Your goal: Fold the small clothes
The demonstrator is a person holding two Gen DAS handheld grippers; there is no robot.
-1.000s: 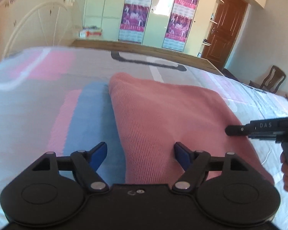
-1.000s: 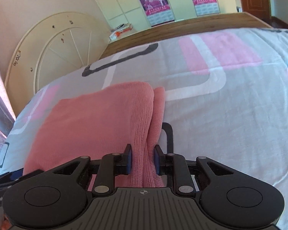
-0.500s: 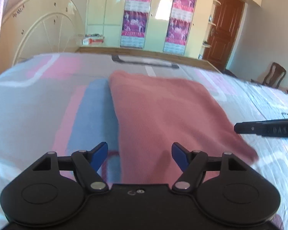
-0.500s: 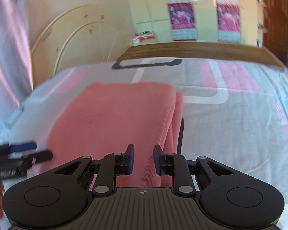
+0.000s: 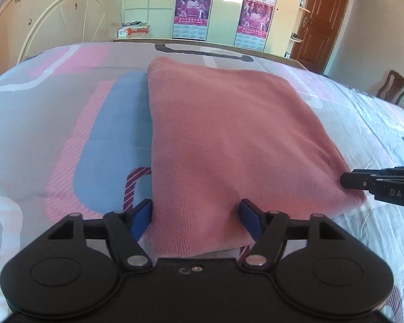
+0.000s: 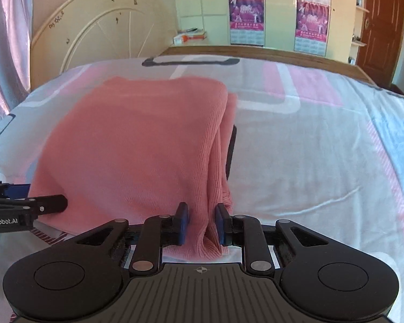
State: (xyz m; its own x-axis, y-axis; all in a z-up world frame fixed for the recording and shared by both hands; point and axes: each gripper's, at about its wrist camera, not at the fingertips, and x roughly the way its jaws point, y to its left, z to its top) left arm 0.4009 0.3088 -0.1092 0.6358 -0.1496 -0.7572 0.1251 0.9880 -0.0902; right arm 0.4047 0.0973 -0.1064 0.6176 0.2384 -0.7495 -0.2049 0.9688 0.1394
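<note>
We carry two matching grippers: the left gripper (image 5: 196, 219) and the right gripper (image 6: 200, 222), each a black body with two round discs, angled linkage arms on silver rivets, and blue pads (image 5: 141, 216) on the fingers. The right body is ribbed with a small crosshair mark; white lettering marks each gripper's side.

Bed (image 5: 40, 123) with patterned sheet, folded pink garment (image 5: 229, 134) lying on it

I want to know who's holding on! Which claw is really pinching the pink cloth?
The right claw: its blue pads squeeze the bunched edge of the pink cloth. The left claw is opening, pads wide apart around the cloth's other corner.
</note>
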